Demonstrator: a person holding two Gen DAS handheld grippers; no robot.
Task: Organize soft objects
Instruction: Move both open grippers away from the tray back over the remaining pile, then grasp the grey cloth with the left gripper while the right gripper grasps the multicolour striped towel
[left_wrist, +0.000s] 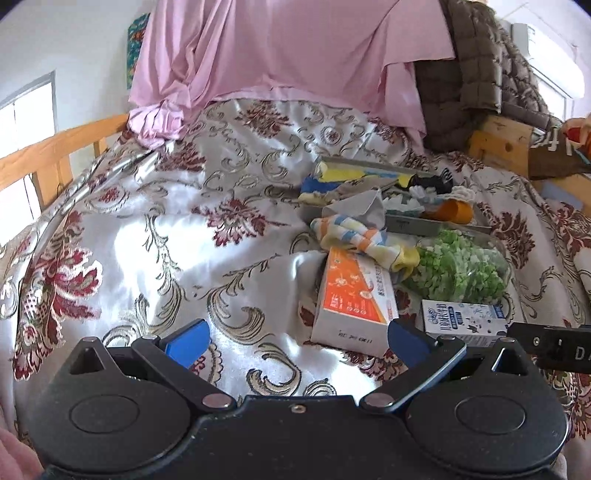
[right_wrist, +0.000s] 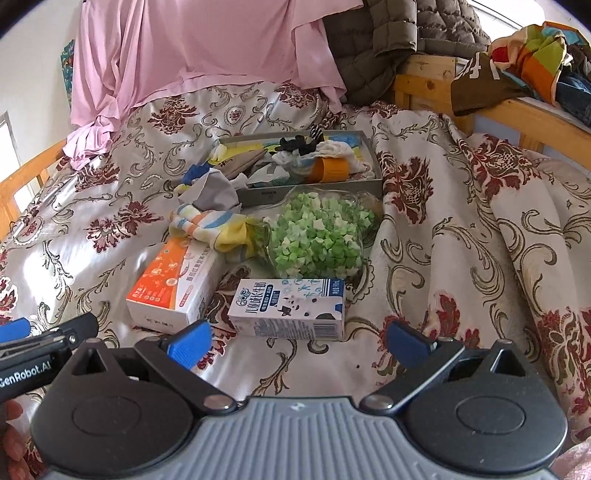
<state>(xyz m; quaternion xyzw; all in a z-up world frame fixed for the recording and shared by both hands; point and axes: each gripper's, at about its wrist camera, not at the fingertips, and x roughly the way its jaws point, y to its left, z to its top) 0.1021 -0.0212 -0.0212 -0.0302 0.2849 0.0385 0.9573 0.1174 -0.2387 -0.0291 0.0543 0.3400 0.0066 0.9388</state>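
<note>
A striped sock (right_wrist: 210, 227) lies on the bedspread, partly on an orange-and-white box (right_wrist: 173, 284); it also shows in the left wrist view (left_wrist: 362, 240). Behind it a grey cloth (right_wrist: 212, 192) hangs over the edge of a grey tray (right_wrist: 317, 192) that holds several socks and cloths. The tray also shows in the left wrist view (left_wrist: 410, 223). My left gripper (left_wrist: 297, 341) is open and empty, low over the bedspread, short of the box (left_wrist: 351, 299). My right gripper (right_wrist: 297, 343) is open and empty, just short of a milk carton (right_wrist: 290, 308).
A clear bag of green and white paper stars (right_wrist: 317, 236) lies between the tray and the carton. A pink sheet (right_wrist: 192, 48) and a brown quilted jacket (right_wrist: 399, 33) hang at the back. A wooden bed rail (right_wrist: 517, 107) carries piled clothes at right.
</note>
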